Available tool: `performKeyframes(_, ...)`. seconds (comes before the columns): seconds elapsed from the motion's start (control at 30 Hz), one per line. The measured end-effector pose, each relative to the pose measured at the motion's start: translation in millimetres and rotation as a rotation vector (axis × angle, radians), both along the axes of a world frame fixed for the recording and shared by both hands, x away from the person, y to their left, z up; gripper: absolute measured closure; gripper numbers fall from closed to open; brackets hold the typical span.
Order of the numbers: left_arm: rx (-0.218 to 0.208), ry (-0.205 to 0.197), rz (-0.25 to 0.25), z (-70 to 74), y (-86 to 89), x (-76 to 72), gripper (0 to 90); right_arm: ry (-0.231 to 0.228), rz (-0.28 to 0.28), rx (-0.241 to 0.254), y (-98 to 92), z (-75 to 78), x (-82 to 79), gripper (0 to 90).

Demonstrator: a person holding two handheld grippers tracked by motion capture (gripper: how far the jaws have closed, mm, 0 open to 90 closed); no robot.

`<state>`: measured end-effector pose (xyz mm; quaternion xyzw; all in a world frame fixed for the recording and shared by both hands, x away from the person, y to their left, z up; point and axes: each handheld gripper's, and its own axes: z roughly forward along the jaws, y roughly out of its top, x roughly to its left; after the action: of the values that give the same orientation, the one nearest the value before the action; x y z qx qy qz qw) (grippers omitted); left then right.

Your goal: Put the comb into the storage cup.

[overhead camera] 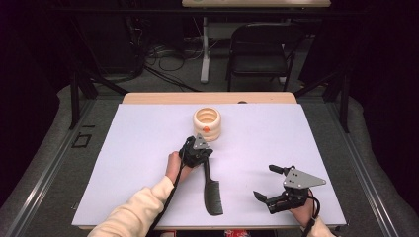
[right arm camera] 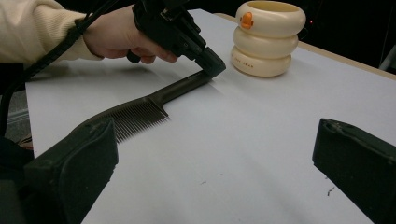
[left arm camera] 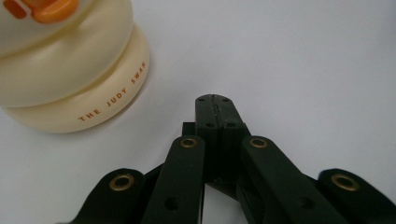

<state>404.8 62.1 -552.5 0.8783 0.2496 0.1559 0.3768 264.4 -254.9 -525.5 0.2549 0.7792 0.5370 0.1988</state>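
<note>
Your table (overhead camera: 148,143): wooden top, covered almost fully by a white sheet, bare wood strip showing along the far edge. Cream ringed holder (overhead camera: 208,124) with an orange duck mark stands upright near the middle of the far edge. Black comb (overhead camera: 211,190) lies flat toward the near edge, about centre, handle pointing to the far edge, toothed end nearest you. Holder and comb are apart, not touching. A few tiny dark specks mark the sheet.

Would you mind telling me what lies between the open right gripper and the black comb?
Only bare white table top separates the right gripper from the black plastic comb, as the high view shows.
</note>
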Motion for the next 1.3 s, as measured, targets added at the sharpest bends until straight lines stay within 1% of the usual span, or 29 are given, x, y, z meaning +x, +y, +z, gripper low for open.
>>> performKeyframes(0.3, 0.014, 0.007, -0.005, -0.3, 4.4, -1.5, 90.0, -0.003, 0.001, -0.002, 0.1, -0.2, 0.3, 0.0)
performKeyframes(0.6, 0.011, 0.019, -0.004, 0.7, 8.5, -3.2, 90.0, -0.002, -0.001, -0.004, 0.0, -0.3, 0.5, 0.0)
performKeyframes(0.8, 0.023, 0.022, -0.015, 1.3, 8.8, -4.9, 90.0, 0.000, -0.002, -0.006, 0.2, -0.3, 0.2, 0.0)
performKeyframes(1.1, 0.037, 0.035, -0.015, 1.1, 11.0, -6.8, 90.0, 0.002, -0.002, -0.011, 0.1, -0.3, 0.4, 0.0)
performKeyframes(1.17, 0.043, 0.043, -0.013, 0.8, 11.6, -7.7, 90.0, 0.002, -0.003, -0.012, 0.0, -0.4, 0.6, 0.0)
performKeyframes(1.3, 0.052, 0.043, -0.011, 0.4, 12.6, -8.4, 90.0, 0.002, -0.003, -0.013, -0.1, -0.5, 0.6, 0.0)
